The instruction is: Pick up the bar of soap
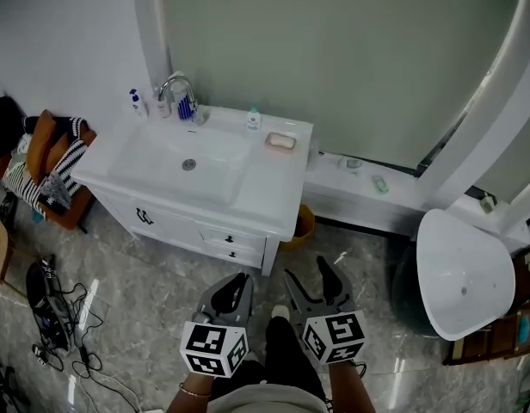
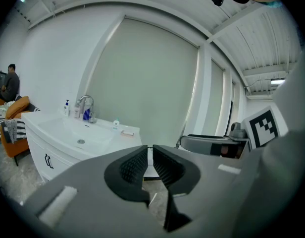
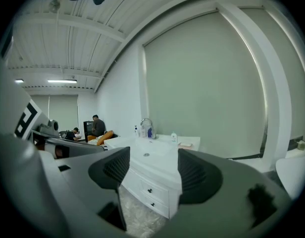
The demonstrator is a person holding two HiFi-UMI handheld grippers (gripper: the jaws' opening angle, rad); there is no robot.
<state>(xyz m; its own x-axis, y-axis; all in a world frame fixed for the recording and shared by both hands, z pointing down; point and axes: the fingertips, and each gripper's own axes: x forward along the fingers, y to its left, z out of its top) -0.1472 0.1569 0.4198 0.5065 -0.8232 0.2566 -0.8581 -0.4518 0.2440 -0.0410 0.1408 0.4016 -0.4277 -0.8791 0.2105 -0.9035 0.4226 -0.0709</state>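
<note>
1. the bar of soap (image 1: 280, 141) lies on the right part of the white desk (image 1: 278, 188), right of the sink (image 1: 162, 157) and close to the back wall.
2. a small bottle (image 1: 254, 120) stands near it to the left. the faucet (image 1: 177, 89) and a pump bottle (image 1: 135, 101) stand well apart from it, behind the sink. nothing covers the soap.
3. the desk's right edge runs near the soap. past that edge a low ledge (image 1: 368, 179) follows the wall, and a white tub (image 1: 463, 274) stands further right. an orange bin (image 1: 305, 227) sits by the desk's right front corner. bare floor (image 1: 144, 299) lies between me and the desk.
4. i hold both grippers low in front of me, well apart from the desk and pointing towards it. my left gripper (image 1: 240, 277) has its fingers together but for a slit, with nothing in them. my right gripper (image 1: 308, 271) has its fingers wide apart and empty.
</note>
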